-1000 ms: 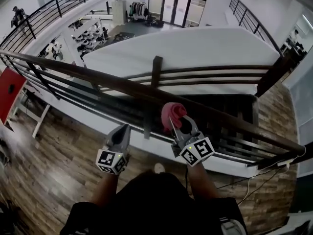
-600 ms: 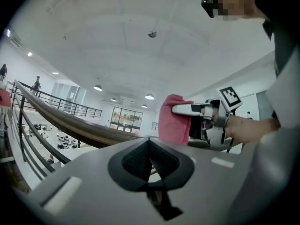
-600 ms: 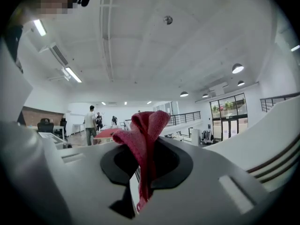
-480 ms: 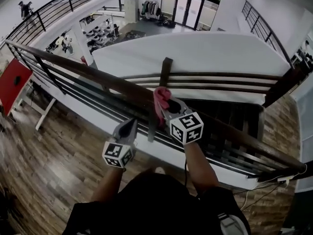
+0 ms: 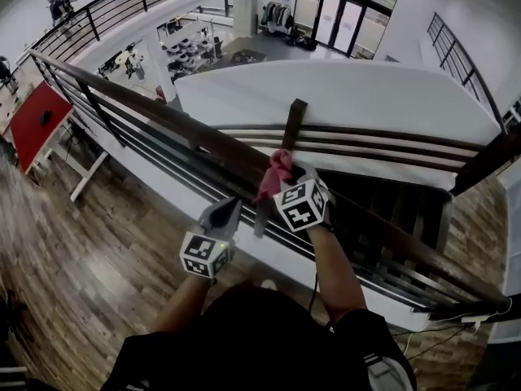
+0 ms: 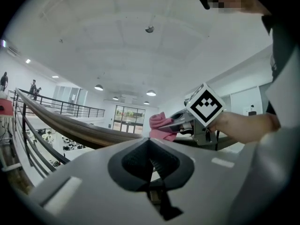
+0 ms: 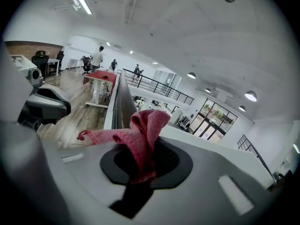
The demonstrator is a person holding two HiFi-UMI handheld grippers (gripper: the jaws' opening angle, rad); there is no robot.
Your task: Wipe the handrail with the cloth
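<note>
The red worktop (image 5: 37,125) stands far left on the wood floor. The left claw (image 5: 230,210) hangs below the handrail (image 5: 163,116), jaws together on nothing, apart from the bars. Just right of it, the right claw (image 5: 282,187) is clamped on the pink cloth (image 5: 275,173), which lies on the handrail at the post (image 5: 293,125). A second ago the cloth sat right of the post; it has slid left. Leftward the rail runs bare, with the open atrium beyond its edge.
</note>
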